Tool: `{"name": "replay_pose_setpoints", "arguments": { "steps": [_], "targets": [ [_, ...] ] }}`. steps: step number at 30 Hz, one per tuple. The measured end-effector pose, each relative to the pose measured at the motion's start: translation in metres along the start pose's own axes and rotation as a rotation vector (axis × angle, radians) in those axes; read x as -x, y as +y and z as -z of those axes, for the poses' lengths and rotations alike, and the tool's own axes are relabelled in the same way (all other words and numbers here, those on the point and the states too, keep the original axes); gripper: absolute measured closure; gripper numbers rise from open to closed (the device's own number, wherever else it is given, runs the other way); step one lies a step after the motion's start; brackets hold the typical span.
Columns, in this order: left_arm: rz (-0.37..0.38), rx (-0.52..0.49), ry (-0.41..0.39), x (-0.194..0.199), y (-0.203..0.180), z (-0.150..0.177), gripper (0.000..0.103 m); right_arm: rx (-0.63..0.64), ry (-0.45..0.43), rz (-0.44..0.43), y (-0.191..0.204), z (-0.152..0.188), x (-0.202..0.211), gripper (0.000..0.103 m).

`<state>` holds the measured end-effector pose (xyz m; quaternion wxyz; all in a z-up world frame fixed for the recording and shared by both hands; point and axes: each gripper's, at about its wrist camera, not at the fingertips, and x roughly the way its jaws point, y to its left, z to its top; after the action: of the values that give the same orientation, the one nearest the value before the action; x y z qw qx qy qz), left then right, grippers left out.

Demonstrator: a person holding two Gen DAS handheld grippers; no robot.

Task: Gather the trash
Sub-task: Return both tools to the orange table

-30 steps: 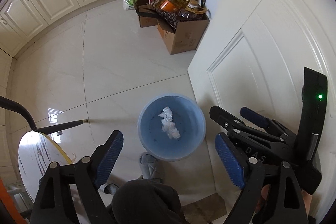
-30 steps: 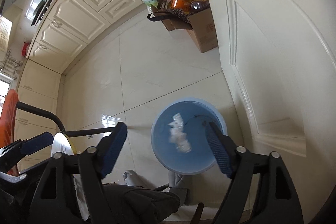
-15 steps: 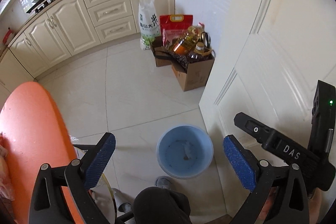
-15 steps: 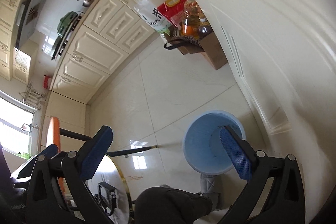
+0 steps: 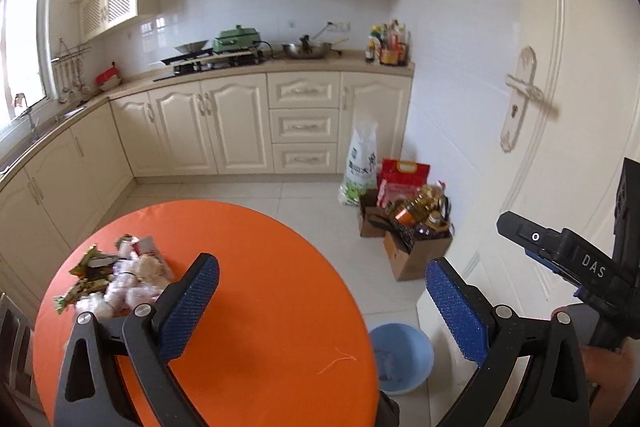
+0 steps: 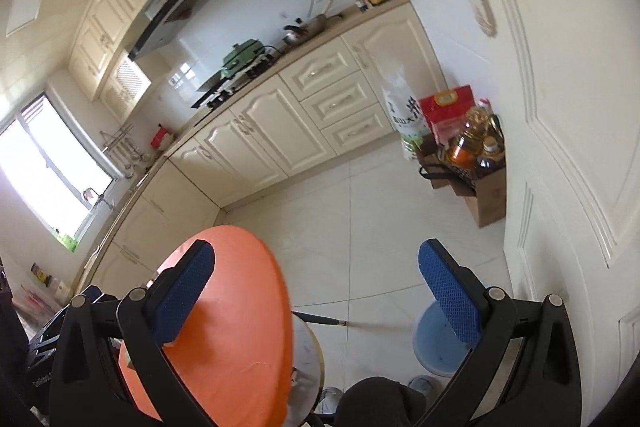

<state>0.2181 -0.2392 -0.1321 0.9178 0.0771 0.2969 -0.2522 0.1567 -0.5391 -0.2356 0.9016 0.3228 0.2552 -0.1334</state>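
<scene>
- Left tongs (image 5: pixel 320 303): jaws spread as wide as they go, nothing between the blue pads; a second ago they stood slightly narrower above the bin, and the view has since swung up from the floor to the orange tabletop (image 5: pixel 280 267).
- Right tongs (image 6: pixel 316 291): likewise fully spread and empty; in the right wrist view they now frame the tabletop's right edge and the white floor (image 6: pixel 380 227), where a second ago they framed the bin from above.
- Blue bin (image 5: pixel 402 359): stands on the floor just beside the tabletop's near right edge, close to the white door (image 5: pixel 520 147). Pale crumpled scraps show blurred at its bottom; a second ago a white crumpled tissue lay there in plain sight.
- Trash pile (image 5: pixel 116 279): wrappers and crumpled pale papers heaped near the tabletop's left edge, just beyond the left pad of the left tongs and untouched by either tool.
- Stray scrap (image 5: pixel 338 365): a thin pale thread or sliver lying alone near the tabletop's near right edge.
- Reading of the change: one deposit appears complete, both tongs having left the bin empty and returned toward the tabletop. The task is judged partly done, since the pile remains whole; the next pick likely falls to the left tongs, which stand nearer the heap.
- Bystanders: cardboard box (image 5: pixel 416 255) of oil bottles against the door, not part of the task.
</scene>
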Motion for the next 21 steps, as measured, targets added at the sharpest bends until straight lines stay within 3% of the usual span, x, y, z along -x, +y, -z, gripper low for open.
{"name": "replay_pose_setpoints", "arguments": {
  "steps": [3, 6, 12, 17, 21],
  "targets": [
    [-0.055, 0.043, -0.066, 0.027, 0.041, 0.016, 0.001, 0.096, -0.02, -0.031, 0.055, 0.001, 0.01, 0.0],
    [-0.129, 0.076, -0.123, 0.08, 0.063, 0.041, 0.001, 0.206, -0.044, -0.048, 0.109, 0.008, 0.019, 0.0],
    [-0.245, 0.178, -0.195, 0.145, 0.083, 0.105, 0.001, 0.414, -0.071, -0.089, 0.212, 0.035, 0.036, 0.0],
    [-0.337, 0.217, -0.222, 0.211, 0.058, 0.146, 0.001, 0.558, -0.084, -0.146, 0.278, 0.068, 0.042, 0.0],
    [-0.395, 0.259, -0.213, 0.232, 0.049, 0.158, 0.001, 0.636, -0.058, -0.212, 0.309, 0.094, 0.035, 0.0]
  ]
}}
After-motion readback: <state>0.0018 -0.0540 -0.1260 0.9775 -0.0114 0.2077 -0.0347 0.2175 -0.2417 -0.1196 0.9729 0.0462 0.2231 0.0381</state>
